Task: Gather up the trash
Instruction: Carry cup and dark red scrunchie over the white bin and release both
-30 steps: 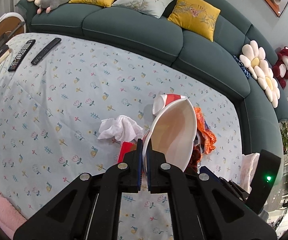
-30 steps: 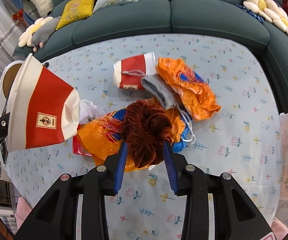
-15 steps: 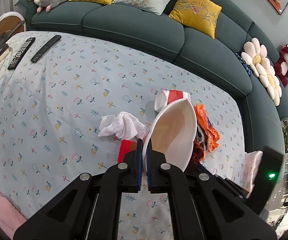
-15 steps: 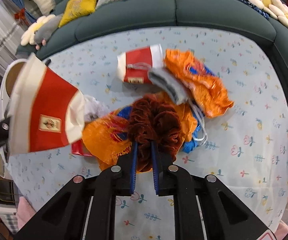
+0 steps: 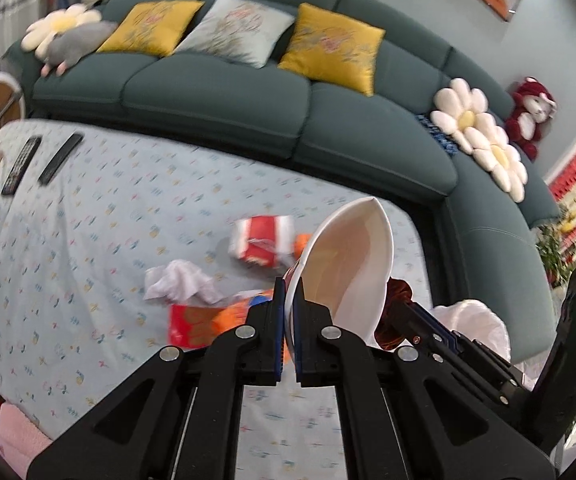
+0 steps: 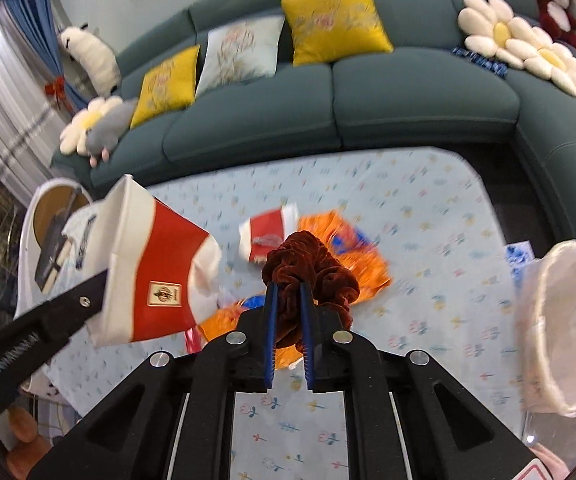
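L gripper [image 5: 290, 312] pinches red/white paper cup [image 6: 147, 264] rim, R gripper [image 6: 288, 312] clamps crinkly brown scrunchie [image 6: 312, 268]

left gripper [image 5: 286, 312]: fingers nearly closed, pinching | right gripper [image 6: 288, 312]: fingers clamped (apparently raised; blurred)

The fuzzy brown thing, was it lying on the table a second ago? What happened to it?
Yes. The right gripper closed on the brown scrunchie and lifted it off the orange wrappers, toward the white-lined bin. The left gripper rose too, still pinching the red-and-white paper cup. The other cup, tissue and remotes stayed put.
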